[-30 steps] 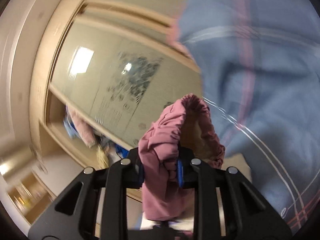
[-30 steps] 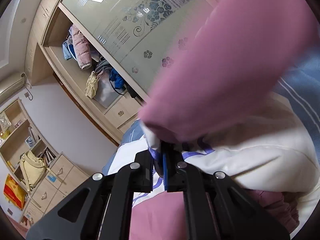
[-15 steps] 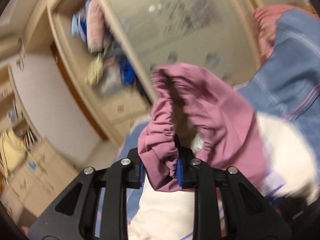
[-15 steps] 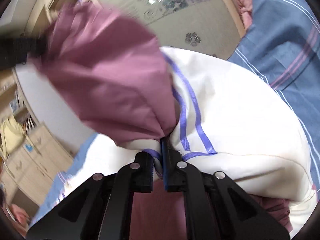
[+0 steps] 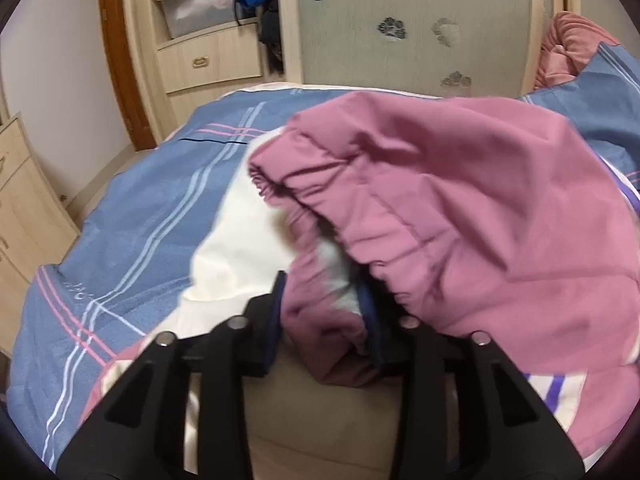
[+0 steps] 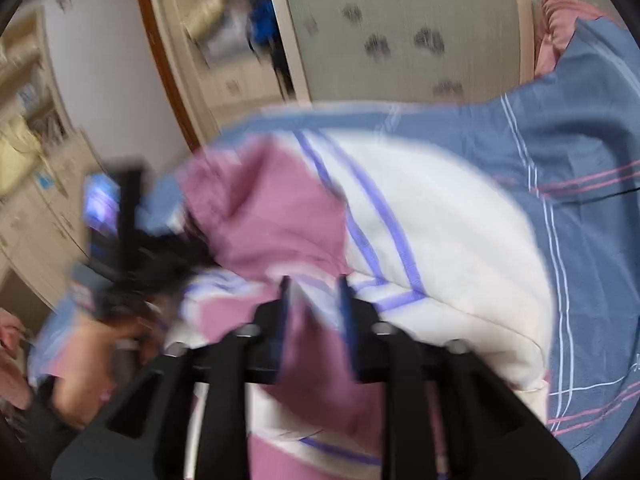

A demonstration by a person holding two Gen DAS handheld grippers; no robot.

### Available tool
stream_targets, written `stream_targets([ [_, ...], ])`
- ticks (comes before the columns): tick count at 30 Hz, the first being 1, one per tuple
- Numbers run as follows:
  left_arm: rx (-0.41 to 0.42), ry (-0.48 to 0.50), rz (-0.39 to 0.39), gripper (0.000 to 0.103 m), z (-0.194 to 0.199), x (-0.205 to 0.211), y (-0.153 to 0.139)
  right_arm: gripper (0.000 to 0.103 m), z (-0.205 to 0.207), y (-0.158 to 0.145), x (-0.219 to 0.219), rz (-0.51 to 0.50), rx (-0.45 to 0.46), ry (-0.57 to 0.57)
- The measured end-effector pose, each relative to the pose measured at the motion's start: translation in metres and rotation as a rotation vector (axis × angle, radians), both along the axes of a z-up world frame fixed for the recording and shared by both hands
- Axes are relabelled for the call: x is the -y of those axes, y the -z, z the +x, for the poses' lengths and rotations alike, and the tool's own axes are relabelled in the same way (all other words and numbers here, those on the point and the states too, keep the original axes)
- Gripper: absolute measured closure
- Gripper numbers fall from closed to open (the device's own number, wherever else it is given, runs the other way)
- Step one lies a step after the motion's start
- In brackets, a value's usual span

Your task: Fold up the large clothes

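Jacket [image 5: 460, 208]: on the bed cover [image 5: 132, 216], mid-bed; sleeve folded over onto its body
Sleeve cuff [image 5: 320, 320]: between left gripper [image 5: 324, 312] fingers
Jacket hem: between right gripper [image 6: 314, 312] fingers
Wardrobe [image 5: 408, 28]: behind the bed
Drawer unit [image 5: 24, 208]: left of the bed

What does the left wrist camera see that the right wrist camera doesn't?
Only the left wrist view: the gathered pink cuff up close, and a drawer handle, sharp enough to make out.
Only the right wrist view: a person's hand, blurred, and something yellow on the shelves.
Both: the pink-and-white jacket, the blue striped bedcover and the flowered wardrobe door.
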State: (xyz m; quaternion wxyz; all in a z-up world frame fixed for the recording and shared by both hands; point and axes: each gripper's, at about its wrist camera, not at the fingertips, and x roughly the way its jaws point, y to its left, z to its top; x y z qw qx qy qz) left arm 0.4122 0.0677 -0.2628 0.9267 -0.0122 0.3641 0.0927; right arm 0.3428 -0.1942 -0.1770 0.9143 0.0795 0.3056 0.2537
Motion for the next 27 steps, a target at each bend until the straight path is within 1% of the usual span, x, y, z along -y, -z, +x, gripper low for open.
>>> stream_targets([
  [1, 0.001, 0.002, -0.017, 0.062, -0.003, -0.003, -0.001, 0.017, -0.004, -0.008, 0.013, 0.070, 0.048, 0.043],
  [2, -0.002, 0.004, -0.044, 0.061, -0.006, -0.006, -0.002, 0.016, -0.003, -0.010, 0.023, 0.110, 0.071, 0.087],
  [3, -0.005, 0.006, -0.064, 0.061, -0.008, -0.007, -0.001, 0.016, 0.004, -0.006, 0.035, 0.139, 0.078, 0.169],
  [4, -0.008, 0.005, -0.086, 0.061, -0.010, -0.012, -0.002, 0.016, 0.016, 0.006, 0.047, 0.138, 0.059, 0.269],
  [5, -0.011, 0.006, -0.103, 0.060, -0.012, -0.016, -0.005, 0.016, 0.032, 0.024, 0.058, 0.117, 0.011, 0.359],
  [6, -0.015, 0.007, -0.111, 0.059, -0.014, -0.019, -0.008, 0.016, 0.048, 0.046, 0.065, 0.084, -0.059, 0.427],
  [7, -0.022, 0.011, -0.106, 0.053, -0.017, -0.020, -0.011, 0.018, 0.060, 0.066, 0.071, 0.056, -0.125, 0.471],
  [8, -0.035, 0.012, -0.061, 0.030, -0.023, -0.019, -0.018, 0.019, 0.071, 0.086, 0.075, 0.034, -0.179, 0.498],
  [9, -0.041, -0.008, 0.011, 0.013, -0.029, -0.016, -0.027, 0.019, 0.075, 0.095, 0.075, 0.021, -0.200, 0.512],
  [10, -0.032, -0.038, 0.106, 0.002, -0.037, -0.012, -0.038, 0.019, 0.078, 0.099, 0.074, 0.007, -0.211, 0.525],
  [11, -0.003, -0.065, 0.245, 0.002, -0.051, -0.003, -0.058, 0.019, 0.077, 0.097, 0.071, -0.013, -0.201, 0.534],
  [12, 0.029, -0.067, 0.306, 0.002, -0.061, 0.004, -0.073, 0.019, 0.076, 0.093, 0.068, -0.034, -0.188, 0.535],
  [13, 0.065, -0.061, 0.325, 0.002, -0.074, 0.011, -0.090, 0.019, 0.075, 0.092, 0.065, -0.057, -0.176, 0.533],
  [14, 0.107, -0.046, 0.300, 0.002, -0.087, 0.017, -0.107, 0.019, 0.074, 0.092, 0.063, -0.068, -0.173, 0.532],
  [16, 0.227, 0.040, 0.163, 0.002, -0.110, 0.035, -0.140, 0.019, 0.074, 0.095, 0.063, -0.061, -0.181, 0.526],
  [17, 0.294, 0.123, 0.074, 0.002, -0.113, 0.051, -0.153, 0.019, 0.075, 0.095, 0.063, -0.047, -0.186, 0.522],
  [19, 0.361, 0.222, -0.054, 0.002, -0.102, 0.075, -0.161, 0.019, 0.073, 0.095, 0.071, -0.008, -0.197, 0.504],
  [20, 0.384, 0.252, -0.133, 0.002, -0.083, 0.092, -0.158, 0.019, 0.076, 0.095, 0.076, 0.006, -0.203, 0.491],
  [21, 0.371, 0.253, -0.170, 0.002, -0.066, 0.104, -0.150, 0.019, 0.076, 0.096, 0.079, 0.020, -0.210, 0.480],
  [23, 0.279, 0.260, -0.217, 0.002, -0.027, 0.126, -0.124, 0.019, 0.069, 0.091, 0.086, 0.054, -0.222, 0.477],
  [24, 0.216, 0.288, -0.255, 0.002, -0.008, 0.135, -0.105, 0.019, 0.068, 0.090, 0.096, 0.080, -0.224, 0.494],
  [25, 0.162, 0.305, -0.273, 0.002, 0.008, 0.140, -0.086, 0.019, 0.066, 0.090, 0.106, 0.100, -0.225, 0.531],
  [26, 0.119, 0.298, -0.246, 0.002, 0.018, 0.145, -0.069, 0.019, 0.066, 0.093, 0.114, 0.108, -0.230, 0.568],
  [27, 0.059, 0.273, -0.140, 0.002, 0.030, 0.152, -0.047, 0.019, 0.067, 0.096, 0.120, 0.112, -0.238, 0.581],
])
